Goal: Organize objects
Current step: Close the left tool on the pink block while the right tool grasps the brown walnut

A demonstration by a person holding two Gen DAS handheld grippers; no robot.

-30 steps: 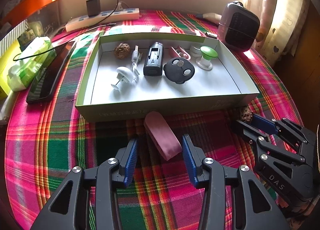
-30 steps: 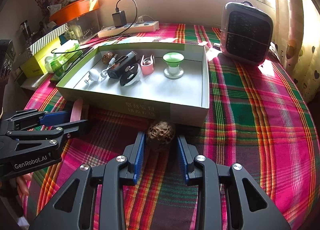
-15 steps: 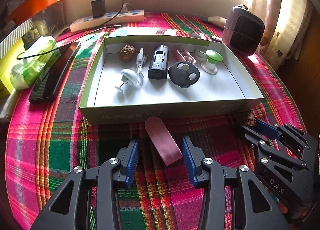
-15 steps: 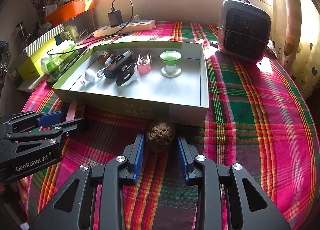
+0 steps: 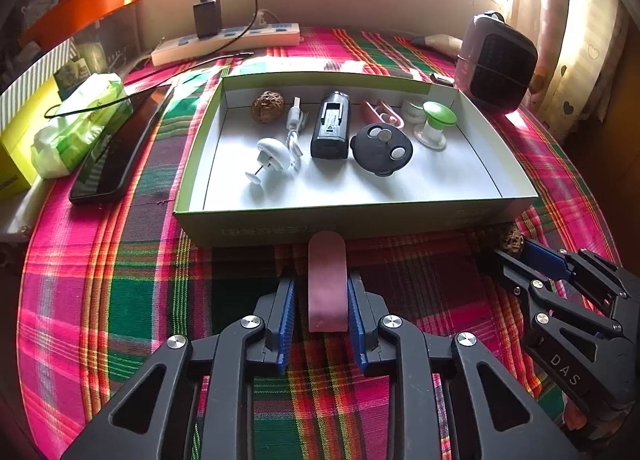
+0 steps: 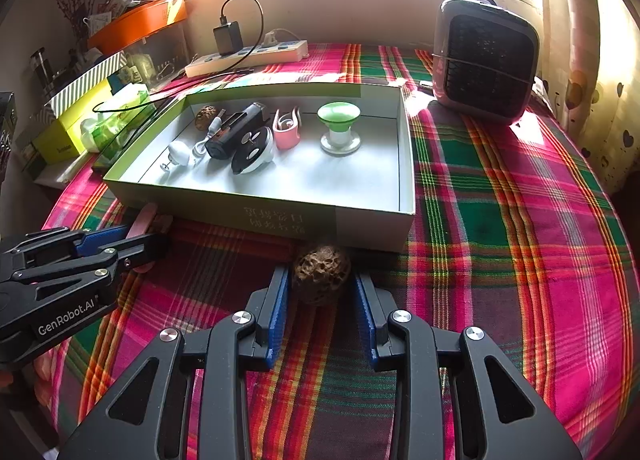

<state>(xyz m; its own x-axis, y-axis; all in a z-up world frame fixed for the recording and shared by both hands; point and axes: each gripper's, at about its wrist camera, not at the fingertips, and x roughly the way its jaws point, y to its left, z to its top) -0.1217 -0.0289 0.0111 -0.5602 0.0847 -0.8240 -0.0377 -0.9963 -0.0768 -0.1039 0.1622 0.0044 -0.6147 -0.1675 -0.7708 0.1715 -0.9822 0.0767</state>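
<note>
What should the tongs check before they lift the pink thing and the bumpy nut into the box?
1. Pink case sits between the left tongs: ok; the right fingertip looks to touch it, a slim gap shows on the left.
2. Bumpy nut sits between the right tongs: ok, but they are open, not squeezing.
3. Firm hold on either thing: not ok yet.
4. Bare floor in the box for both: ok, its near part is free.
5. Both things lie close to the box's near wall, so lift above it first: cannot tell how much room.
</note>
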